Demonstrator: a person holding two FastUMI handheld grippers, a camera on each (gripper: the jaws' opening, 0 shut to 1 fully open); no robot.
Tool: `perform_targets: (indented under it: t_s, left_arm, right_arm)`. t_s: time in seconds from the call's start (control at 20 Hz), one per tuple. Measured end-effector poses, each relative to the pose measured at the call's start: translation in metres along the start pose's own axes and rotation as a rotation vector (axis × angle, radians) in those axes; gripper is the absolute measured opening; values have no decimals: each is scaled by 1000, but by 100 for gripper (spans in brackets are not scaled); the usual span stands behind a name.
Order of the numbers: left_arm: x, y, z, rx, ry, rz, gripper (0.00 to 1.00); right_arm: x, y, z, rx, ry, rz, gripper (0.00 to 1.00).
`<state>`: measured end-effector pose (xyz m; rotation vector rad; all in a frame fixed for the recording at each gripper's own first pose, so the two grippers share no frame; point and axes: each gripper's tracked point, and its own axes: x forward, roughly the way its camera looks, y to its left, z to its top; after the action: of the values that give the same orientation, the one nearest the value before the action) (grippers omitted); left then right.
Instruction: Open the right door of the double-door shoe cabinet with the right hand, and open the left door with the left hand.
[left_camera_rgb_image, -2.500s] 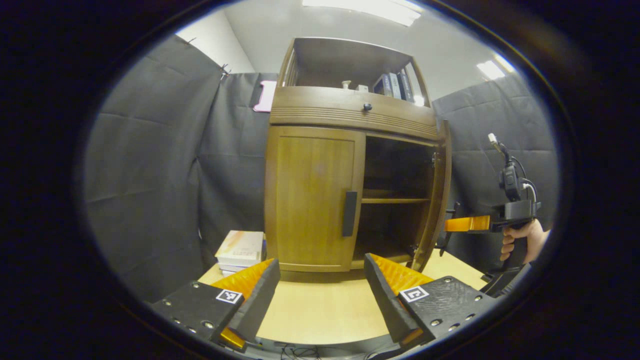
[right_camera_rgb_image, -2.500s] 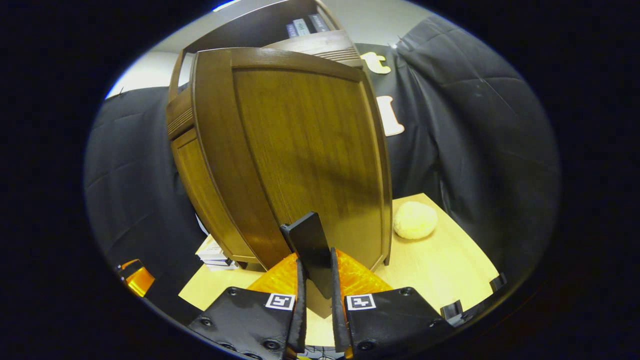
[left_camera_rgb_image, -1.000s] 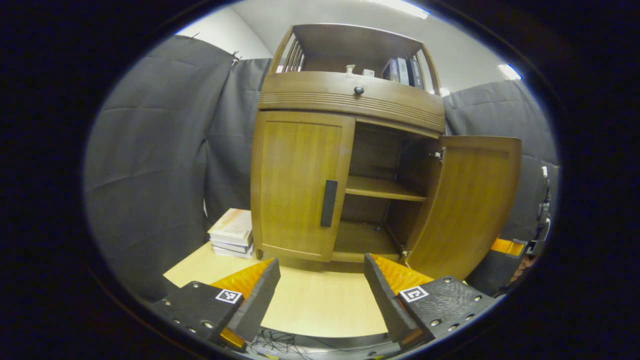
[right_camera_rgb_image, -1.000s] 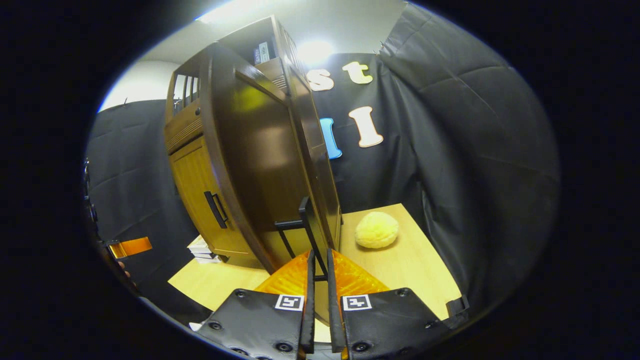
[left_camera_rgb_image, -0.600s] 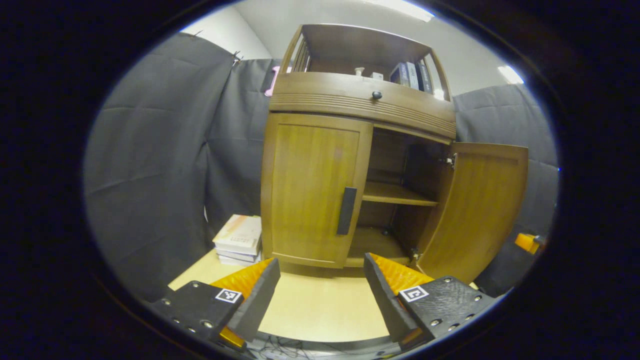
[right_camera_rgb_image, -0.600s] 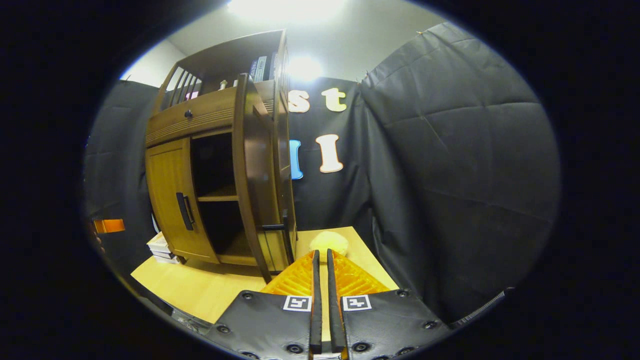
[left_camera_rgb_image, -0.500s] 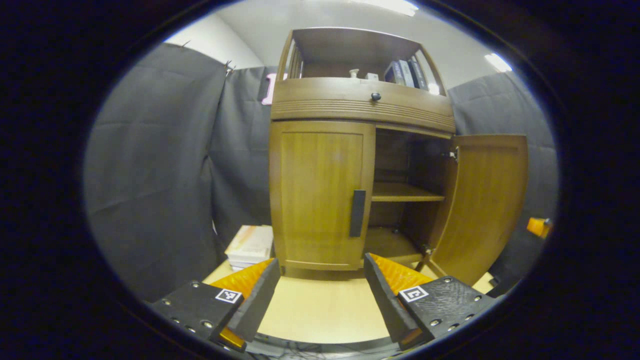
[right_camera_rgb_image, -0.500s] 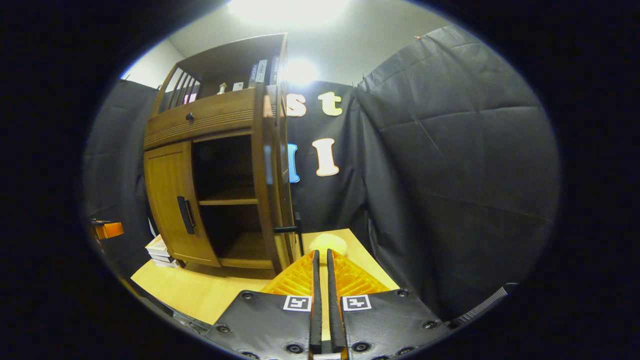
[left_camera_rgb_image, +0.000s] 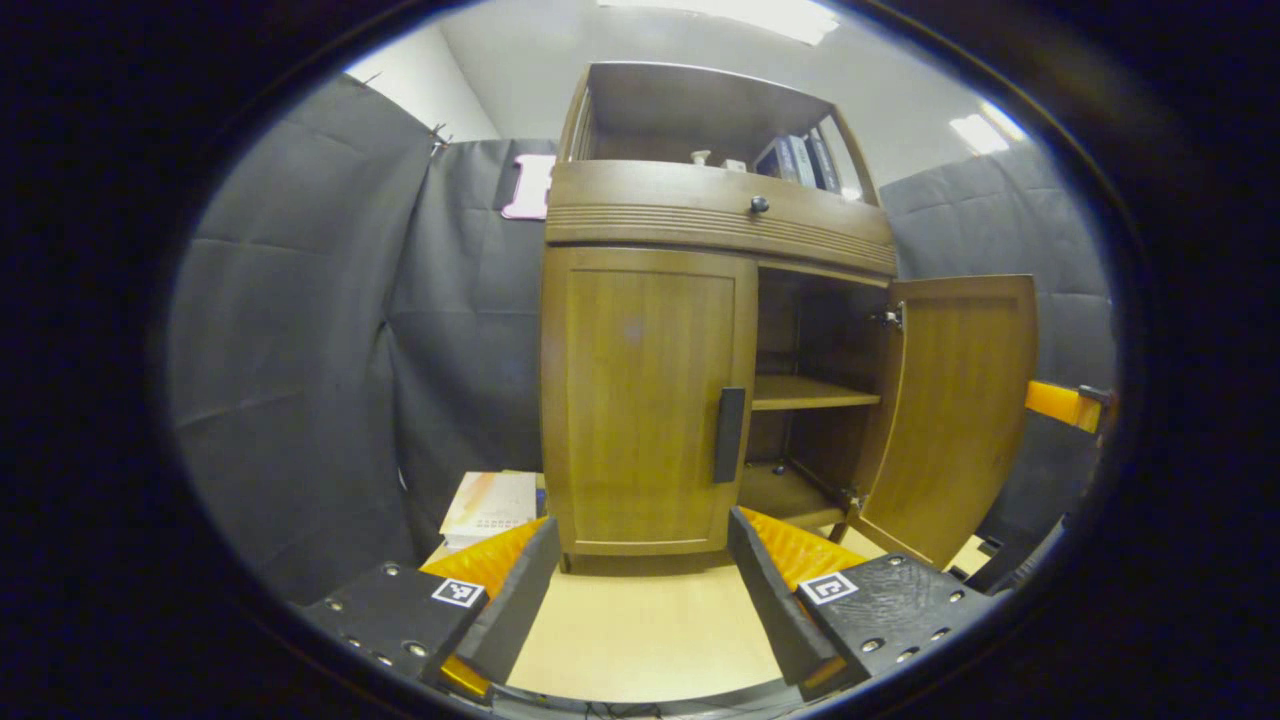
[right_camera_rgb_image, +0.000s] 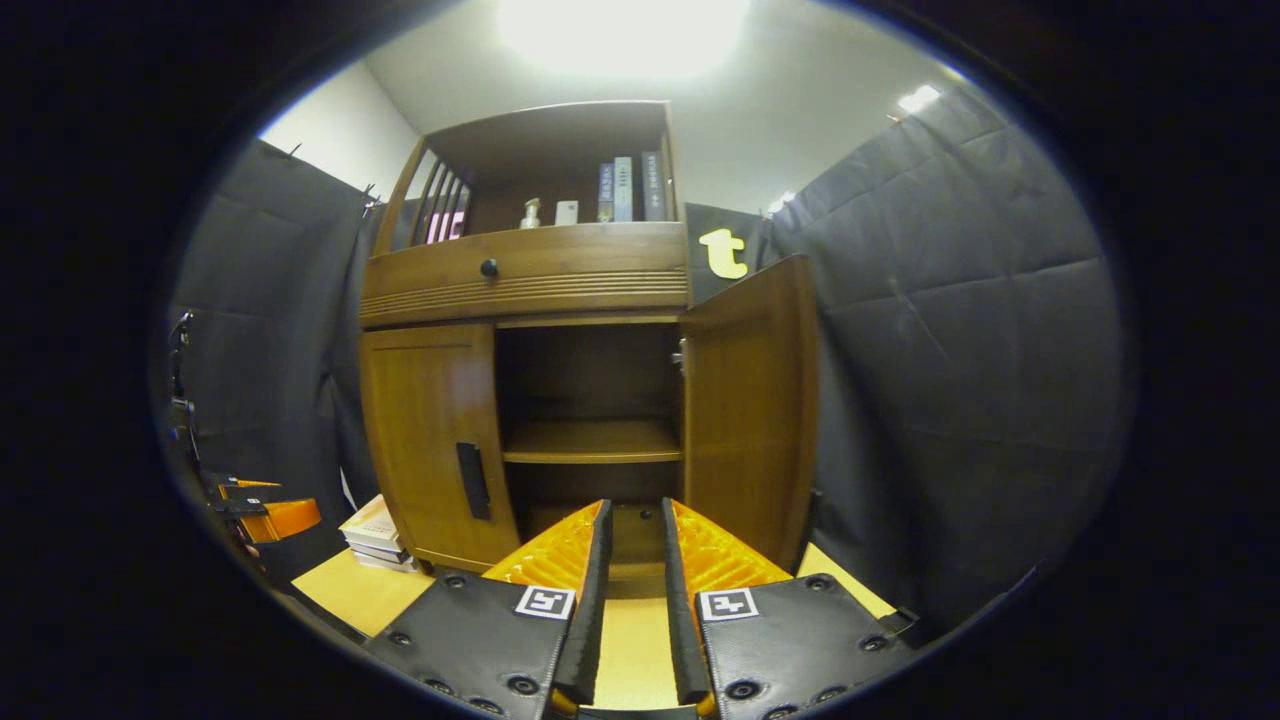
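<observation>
- The shoe cabinet (left_camera_rgb_image: 700, 215) stands mid-frame in the left gripper view, resting on the desk (left_camera_rgb_image: 640, 640).
- Its right door (left_camera_rgb_image: 955, 400) is swung wide open at right of centre, showing a shelf (left_camera_rgb_image: 805, 392) and a dark interior.
- Its left door (left_camera_rgb_image: 640, 400) is shut, with a dark upright handle (left_camera_rgb_image: 729, 434) at the door's right edge.
- The left tool (left_camera_rgb_image: 640, 590) sits low in the frame, level, aimed at the left door's lower part; its fingers are spread wide apart with nothing between them, and the handle lies above and slightly right of the gap, apart from both fingers.
- In the right gripper view the right tool (right_camera_rgb_image: 630, 590) points at the open compartment from bottom centre; its fingers stand a narrow gap apart, gripping nothing, clear of the right door (right_camera_rgb_image: 750, 400).
- The other tool (right_camera_rgb_image: 270, 515) appears at the lower left edge of that view.
- A stack of books (left_camera_rgb_image: 490, 505) lies on the desk just left of the cabinet's base.
- Bare desk lies between the left tool and the cabinet's foot; black cloth walls close in on both sides.
</observation>
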<state>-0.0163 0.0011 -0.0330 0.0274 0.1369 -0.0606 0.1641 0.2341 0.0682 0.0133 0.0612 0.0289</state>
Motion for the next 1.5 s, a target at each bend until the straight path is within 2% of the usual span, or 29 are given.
perform_targets:
  t_s: [0.05, 0.15, 0.2, 0.35, 0.5, 0.75, 0.95, 1.4, 1.5]
  left_arm:
    - [1, -2, 2, -6, -7, -12, 99]
    - [7, -4, 4, -21, -19, -21, 99]
    - [10, -2, 7, -27, -30, -12, 99]
    - [25, 7, 17, -25, -80, 51, 99]
    - [37, 5, 25, -11, -100, 49, 99]
    - [52, -14, 26, -27, -99, -5, 99]
    - [62, -19, 21, -9, -71, -12, 99]
    - [77, -30, 8, 10, -57, -36, 99]
    - [83, -29, 11, 3, -77, -3, 89]
  right_arm:
    - [6, 11, 0, -13, 5, 12, 33]
    - [19, 33, 2, -18, 20, 60, 76]
    - [30, 37, 1, -21, 17, 59, 98]
    - [49, 36, 0, -39, 13, 51, 98]
    - [75, 33, -2, -19, 3, 45, 98]
    - [105, 28, -12, -15, 4, 55, 98]
    - [111, 35, -12, -22, -19, 119, 97]
    - [145, 27, -17, -36, 2, 153, 97]
    - [151, 25, -22, -31, 13, 156, 98]
